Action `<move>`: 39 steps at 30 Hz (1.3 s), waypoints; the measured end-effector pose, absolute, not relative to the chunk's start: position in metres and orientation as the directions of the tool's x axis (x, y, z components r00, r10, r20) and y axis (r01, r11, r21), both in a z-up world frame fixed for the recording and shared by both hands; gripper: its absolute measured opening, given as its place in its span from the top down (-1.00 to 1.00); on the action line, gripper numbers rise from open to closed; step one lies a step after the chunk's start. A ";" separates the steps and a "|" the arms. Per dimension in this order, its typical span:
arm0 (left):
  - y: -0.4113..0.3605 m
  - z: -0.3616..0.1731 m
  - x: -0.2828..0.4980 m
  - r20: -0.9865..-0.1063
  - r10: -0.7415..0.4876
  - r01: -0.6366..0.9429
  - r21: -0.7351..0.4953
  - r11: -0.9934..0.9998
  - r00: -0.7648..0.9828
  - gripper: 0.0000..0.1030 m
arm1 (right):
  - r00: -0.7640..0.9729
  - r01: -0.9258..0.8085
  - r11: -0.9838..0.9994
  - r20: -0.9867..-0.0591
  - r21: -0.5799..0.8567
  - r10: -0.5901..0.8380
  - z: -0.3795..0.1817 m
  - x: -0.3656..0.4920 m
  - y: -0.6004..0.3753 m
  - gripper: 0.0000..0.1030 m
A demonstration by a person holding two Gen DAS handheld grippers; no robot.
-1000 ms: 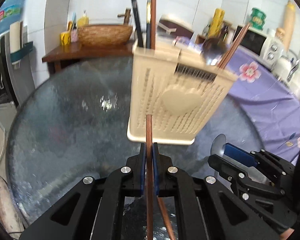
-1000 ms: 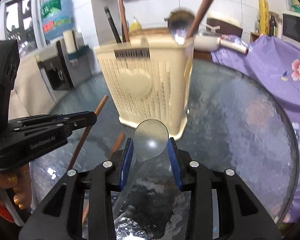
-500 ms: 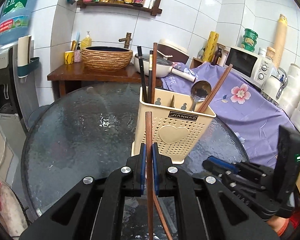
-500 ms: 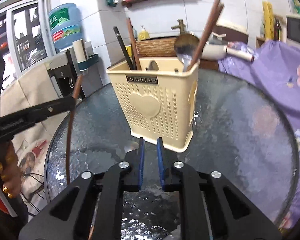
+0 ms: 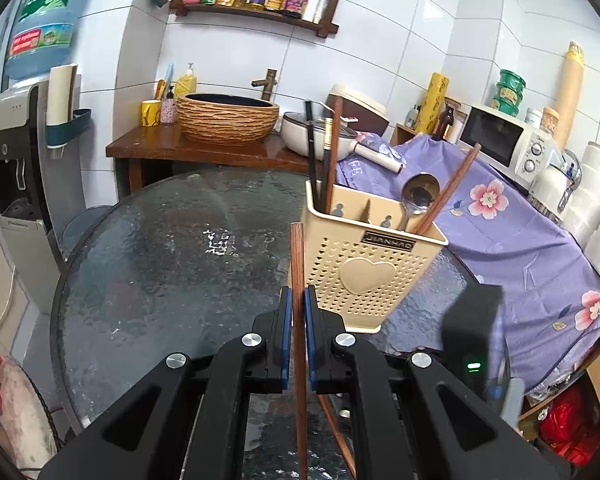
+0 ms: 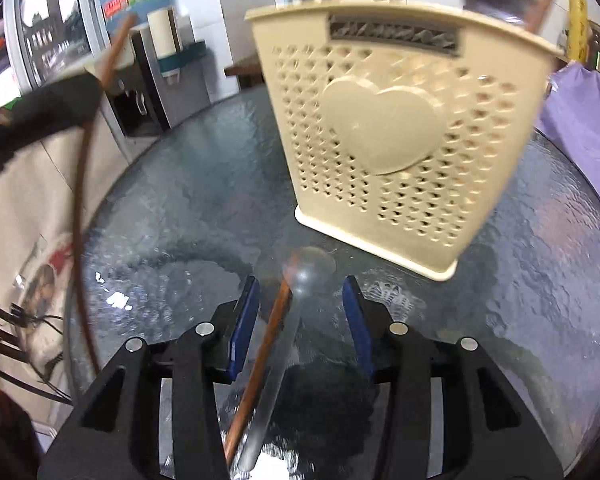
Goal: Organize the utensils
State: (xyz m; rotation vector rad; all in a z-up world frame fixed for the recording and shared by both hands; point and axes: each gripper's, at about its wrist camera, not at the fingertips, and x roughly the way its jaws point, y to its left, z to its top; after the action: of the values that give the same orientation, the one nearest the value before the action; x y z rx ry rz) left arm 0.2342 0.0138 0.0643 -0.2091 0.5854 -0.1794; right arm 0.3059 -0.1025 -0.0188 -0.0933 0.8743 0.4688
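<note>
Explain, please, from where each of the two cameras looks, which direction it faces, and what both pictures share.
Left wrist view: sits on the left tongs, faces the glass table and cream utensil holder; its pads are shut on a brown chopstick; the right tongs' dark body shows at lower right.
Right wrist view: sits on the right tongs, faces the holder close up; its jaws are opening over a clear spoon and a second chopstick; the blurred left tongs show at left.
Shared: holder, table, held chopstick.
</note>
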 end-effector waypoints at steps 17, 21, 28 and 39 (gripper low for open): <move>0.031 0.068 0.229 -0.512 -0.234 0.100 -0.277 0.956 0.827 0.88 | 0.533 -0.414 0.909 -0.794 0.057 0.292 -0.040 0.337 -0.069 0.30; 0.031 0.069 0.228 -0.509 -0.234 0.098 -0.281 0.955 0.828 0.88 | 0.570 -0.413 0.906 -0.751 0.089 0.333 -0.025 0.330 -0.080 0.30; 0.030 0.080 0.222 -0.483 -0.243 0.116 -0.278 0.954 0.841 0.88 | 0.664 -0.453 0.885 -0.622 0.108 0.416 0.023 0.299 -0.103 0.30; 0.014 0.099 0.209 -0.432 -0.273 0.175 -0.252 0.952 0.860 0.88 | 0.711 -0.491 0.867 -0.535 0.087 0.456 0.067 0.269 -0.137 0.82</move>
State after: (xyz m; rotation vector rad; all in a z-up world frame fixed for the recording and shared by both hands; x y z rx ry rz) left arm 0.2089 0.0141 0.0993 -0.2082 0.4819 -0.2371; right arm 0.2693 -0.1366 0.0671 -0.0629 0.5759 0.5253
